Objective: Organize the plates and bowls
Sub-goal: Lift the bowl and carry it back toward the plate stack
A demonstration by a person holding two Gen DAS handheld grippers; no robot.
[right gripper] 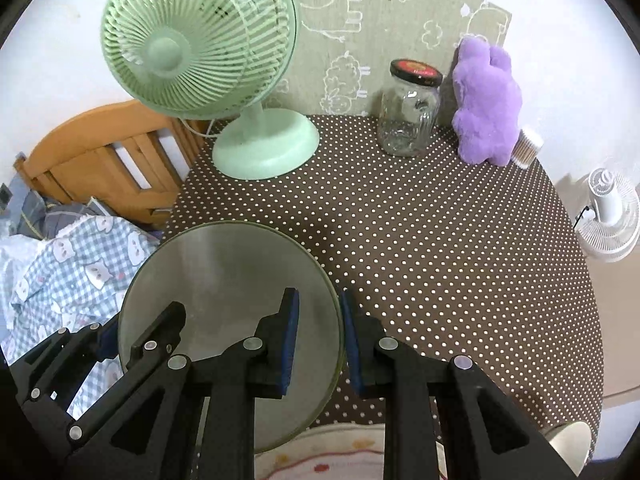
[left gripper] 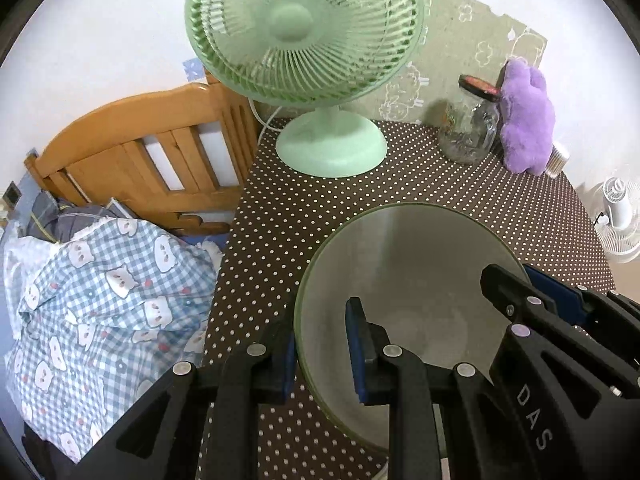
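A pale green bowl (left gripper: 404,280) is held above the polka-dot table (left gripper: 320,208), and both grippers grasp it. My left gripper (left gripper: 320,354) straddles its left rim, one finger inside, one outside, the pads close on the rim. My right gripper (right gripper: 318,344) straddles its right rim (right gripper: 338,336) the same way. The bowl (right gripper: 224,280) looks empty. Each gripper shows in the other's view, on the opposite rim. A cream dish edge (right gripper: 572,440) shows at the lower right and a patterned plate rim (right gripper: 320,456) below the bowl.
A green desk fan (right gripper: 192,40) stands at the back left, a glass jar (right gripper: 408,116) with a dark lid and a purple plush toy (right gripper: 486,104) at the back right. A wooden bed frame (left gripper: 152,152) and checked bedding (left gripper: 100,304) lie left of the table.
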